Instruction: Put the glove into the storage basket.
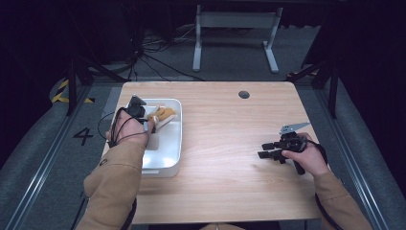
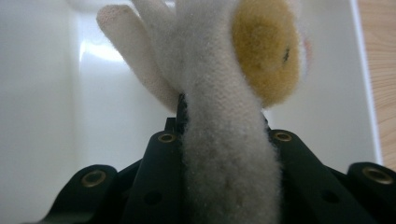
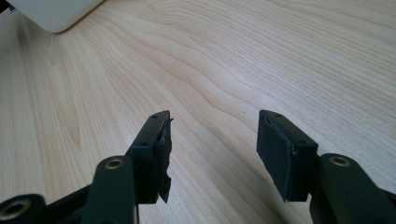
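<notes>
A person's left gripper (image 1: pixel 152 123) holds a cream-and-tan plush toy of fuzzy fabric (image 2: pixel 224 107) over the white rectangular plastic bin (image 1: pixel 172 158) at the left edge of the pale wooden surface (image 1: pixel 225 143). The fingers (image 2: pixel 161 154) are pressed in on a narrow, limb-like stretch of the plush, which bulges out on either side of them; its round yellow patch sits just beyond the tips, above the bin's white floor. The toy looks soft, light and easily squashed — unlikely to break, and its nap should give the pads good purchase. A pinch on a thin limb, as here, probably lets the rest flop and swing; the thicker body would likely be the steadier place to grip. The right gripper (image 1: pixel 262 150) rests well apart on the bare wood at the right, its fingers (image 3: pixel 149 154) spread — nothing between them.
</notes>
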`<action>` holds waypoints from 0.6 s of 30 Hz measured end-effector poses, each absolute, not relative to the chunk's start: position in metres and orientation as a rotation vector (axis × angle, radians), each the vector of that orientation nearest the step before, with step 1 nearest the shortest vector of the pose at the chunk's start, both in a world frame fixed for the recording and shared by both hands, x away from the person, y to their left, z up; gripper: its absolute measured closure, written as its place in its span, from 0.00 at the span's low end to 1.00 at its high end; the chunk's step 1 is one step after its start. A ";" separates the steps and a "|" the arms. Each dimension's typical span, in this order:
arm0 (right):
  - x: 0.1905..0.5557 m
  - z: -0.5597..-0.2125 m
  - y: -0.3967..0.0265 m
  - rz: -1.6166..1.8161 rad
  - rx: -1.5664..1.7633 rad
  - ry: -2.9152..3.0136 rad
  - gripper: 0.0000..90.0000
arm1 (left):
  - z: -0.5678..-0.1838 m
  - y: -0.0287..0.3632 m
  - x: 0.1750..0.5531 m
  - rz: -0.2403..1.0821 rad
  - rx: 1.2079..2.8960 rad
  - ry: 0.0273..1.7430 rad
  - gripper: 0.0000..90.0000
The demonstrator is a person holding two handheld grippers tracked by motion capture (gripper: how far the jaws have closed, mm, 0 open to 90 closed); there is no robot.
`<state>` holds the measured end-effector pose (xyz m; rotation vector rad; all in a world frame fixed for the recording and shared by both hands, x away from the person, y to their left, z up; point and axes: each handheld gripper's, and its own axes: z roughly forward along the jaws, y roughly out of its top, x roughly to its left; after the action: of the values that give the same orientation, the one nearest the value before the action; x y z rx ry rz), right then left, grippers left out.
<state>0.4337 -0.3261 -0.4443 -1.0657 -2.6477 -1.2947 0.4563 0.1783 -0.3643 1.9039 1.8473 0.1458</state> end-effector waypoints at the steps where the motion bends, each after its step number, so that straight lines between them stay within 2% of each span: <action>1: 0.434 -0.444 -0.326 -1.294 -1.062 -2.648 0.50 | -0.367 0.179 0.456 0.136 1.897 1.859 0.85; 18: 0.433 -0.450 -0.325 -1.265 -1.053 -2.647 0.49 | -0.397 0.182 0.463 0.079 1.945 1.947 0.84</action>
<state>0.4329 -0.3250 -0.4495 -1.0533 -2.6473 -1.2645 0.4629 0.1822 -0.3967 1.9452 1.9470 0.0786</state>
